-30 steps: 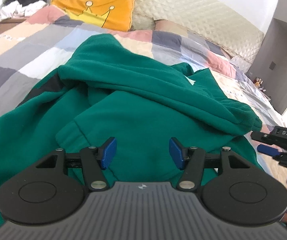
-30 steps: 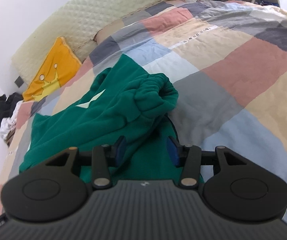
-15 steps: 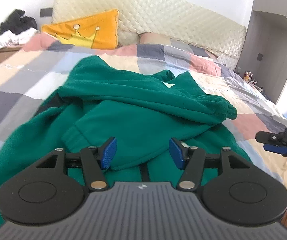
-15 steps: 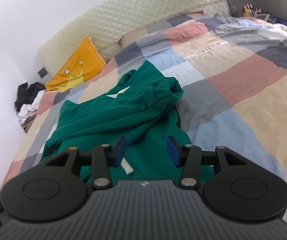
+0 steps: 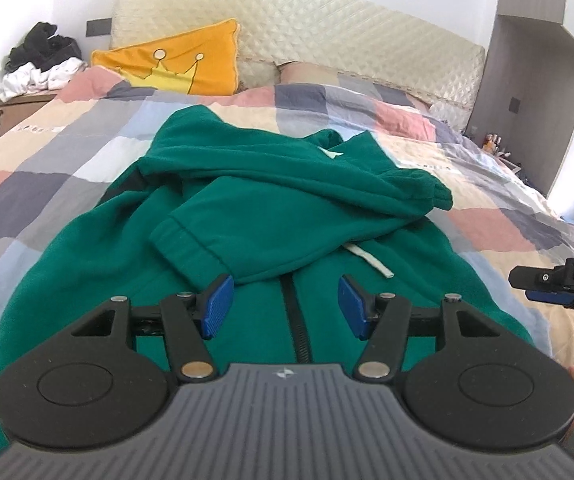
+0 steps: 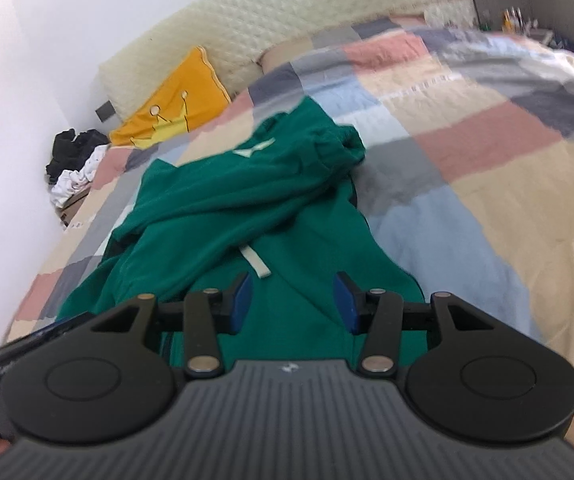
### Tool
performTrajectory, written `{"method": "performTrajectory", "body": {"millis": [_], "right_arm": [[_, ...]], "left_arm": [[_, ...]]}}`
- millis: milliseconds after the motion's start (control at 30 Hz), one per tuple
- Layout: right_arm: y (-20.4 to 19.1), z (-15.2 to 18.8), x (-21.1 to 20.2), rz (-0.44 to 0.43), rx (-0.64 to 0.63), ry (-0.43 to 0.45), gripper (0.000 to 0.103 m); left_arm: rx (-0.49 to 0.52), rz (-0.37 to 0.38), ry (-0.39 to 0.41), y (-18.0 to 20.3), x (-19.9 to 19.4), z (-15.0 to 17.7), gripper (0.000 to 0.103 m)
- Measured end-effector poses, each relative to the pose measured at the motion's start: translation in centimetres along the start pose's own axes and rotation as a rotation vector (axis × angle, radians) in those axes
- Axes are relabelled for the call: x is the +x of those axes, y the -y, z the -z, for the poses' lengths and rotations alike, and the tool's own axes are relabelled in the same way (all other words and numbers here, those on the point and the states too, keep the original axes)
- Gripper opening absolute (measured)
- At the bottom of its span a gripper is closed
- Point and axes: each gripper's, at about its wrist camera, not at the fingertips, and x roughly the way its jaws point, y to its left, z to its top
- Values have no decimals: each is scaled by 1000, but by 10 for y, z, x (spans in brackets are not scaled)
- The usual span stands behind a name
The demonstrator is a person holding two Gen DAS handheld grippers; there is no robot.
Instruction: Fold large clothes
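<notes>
The green hoodie (image 5: 271,216) lay spread mid-bed on the checkered quilt (image 5: 47,168), its hood toward the cream headboard (image 5: 327,36); an orange pillow (image 5: 183,64) stood at the head edge. The left tool (image 5: 285,306) and right tool (image 6: 291,300) hovered above the hem, angled downward, jaws apart, gripping nothing.

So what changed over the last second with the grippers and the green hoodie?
Both grippers, left and right, pulled back from the green hoodie, bringing its zipper and drawstring into view. Nothing gripped or released; jaws stayed open, the hoodie unmoved on the bed.
</notes>
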Motion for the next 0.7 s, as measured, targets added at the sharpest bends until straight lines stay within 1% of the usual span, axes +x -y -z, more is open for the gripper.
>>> {"method": "performTrajectory", "body": {"millis": [133, 233, 300, 333, 367, 400, 433, 533, 700], "right_arm": [[19, -1, 8, 33, 90, -21, 49], [35, -3, 19, 77, 149, -49, 50], [43, -3, 24, 92, 190, -59, 55], [46, -4, 26, 104, 206, -58, 63], [49, -4, 28, 118, 215, -56, 71], [51, -5, 31, 136, 220, -54, 77], [54, -5, 35, 154, 225, -56, 81], [57, -8, 48, 273, 179, -59, 83], [69, -5, 66, 266, 209, -148, 83]], "left_arm": [[-25, -21, 3, -15, -11, -11, 64], [-19, -76, 2, -34, -19, -28, 64], [-29, -99, -2, -49, -27, -42, 64], [-43, -101, -9, -57, -32, -49, 64], [-59, -100, -19, -67, -36, -57, 64], [-67, -101, -32, -75, -39, -64, 64], [-73, -107, -45, -82, -41, -70, 64], [-99, -125, -94, -104, -47, -83, 64], [-142, -124, -206, -136, -49, -79, 64]]}}
